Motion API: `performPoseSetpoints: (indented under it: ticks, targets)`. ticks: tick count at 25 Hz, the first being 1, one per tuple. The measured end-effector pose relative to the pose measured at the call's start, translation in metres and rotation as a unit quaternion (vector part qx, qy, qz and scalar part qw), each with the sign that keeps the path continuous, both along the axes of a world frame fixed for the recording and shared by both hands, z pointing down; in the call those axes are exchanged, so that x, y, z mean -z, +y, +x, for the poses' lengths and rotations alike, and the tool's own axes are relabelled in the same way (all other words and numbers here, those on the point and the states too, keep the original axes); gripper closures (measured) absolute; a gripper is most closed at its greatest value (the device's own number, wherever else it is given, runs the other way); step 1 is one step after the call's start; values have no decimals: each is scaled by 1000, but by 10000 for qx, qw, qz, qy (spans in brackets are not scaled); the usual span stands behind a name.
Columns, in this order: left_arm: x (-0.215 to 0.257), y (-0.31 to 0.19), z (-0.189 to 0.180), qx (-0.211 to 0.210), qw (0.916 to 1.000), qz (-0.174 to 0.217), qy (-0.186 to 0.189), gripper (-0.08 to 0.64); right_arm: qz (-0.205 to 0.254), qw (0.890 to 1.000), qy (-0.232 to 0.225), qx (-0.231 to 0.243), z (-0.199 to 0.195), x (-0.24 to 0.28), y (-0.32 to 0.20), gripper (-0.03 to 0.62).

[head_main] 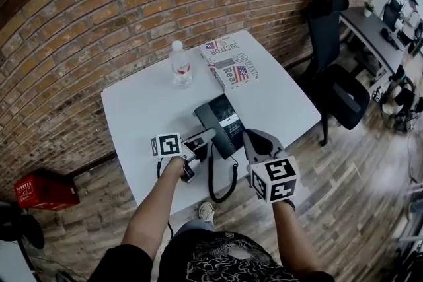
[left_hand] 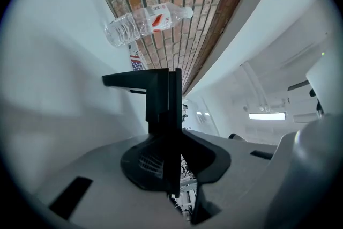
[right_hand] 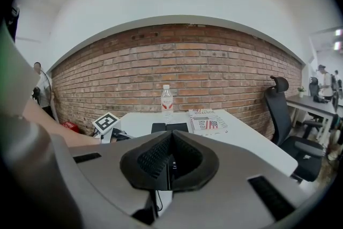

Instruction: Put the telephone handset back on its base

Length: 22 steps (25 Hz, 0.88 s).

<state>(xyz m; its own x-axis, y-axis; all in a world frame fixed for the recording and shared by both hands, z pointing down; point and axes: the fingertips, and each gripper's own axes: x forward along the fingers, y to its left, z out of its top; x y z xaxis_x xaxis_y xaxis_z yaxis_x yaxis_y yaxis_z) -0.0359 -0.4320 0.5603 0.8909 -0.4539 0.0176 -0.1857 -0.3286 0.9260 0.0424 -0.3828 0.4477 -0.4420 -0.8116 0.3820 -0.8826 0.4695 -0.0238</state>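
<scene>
Curved brick wall (head_main: 132, 23) across the whole back, cut off at the top edge. In front of it a white table (head_main: 145, 109), near edge partly covered by the person's forearms (head_main: 155, 205). Black office chair (head_main: 337, 76) well off to the table's right, wheels hard to make out against the floor (head_main: 344, 208). Red crate (head_main: 43, 191) down at the left, half in shadow. Folded newspaper (head_main: 230, 66) on the table's far side, small print unreadable. Dark telephone base (head_main: 221, 121) near the middle, its near-left edge covered by gripper tips. Just right of the base the right gripper (head_main: 252, 135), pads pressed together on nothing. At the base's near-left edge the left gripper (head_main: 206, 137), rolled onto its side and pinching the handset (left_hand: 161, 110) – only a black silhouette between the pads in the left gripper view, no telling there where handset ends and base begins. Mostly hidden in the head view too, behind gripper and hand; touching the base or not, impossible to say. Clear water bottle (head_main: 180, 65) upright just left of the newspaper. Black cord (head_main: 211, 175) looping past the table's near edge – upper end lost beneath the left gripper.
</scene>
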Motion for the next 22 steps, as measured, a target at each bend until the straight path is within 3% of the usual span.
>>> performPoseSetpoints:
  ticks: [22]
  targets:
    - [0, 3, 0, -63, 9998, 23, -172, 476, 15, 10000, -18, 34, -4, 1, 3, 591]
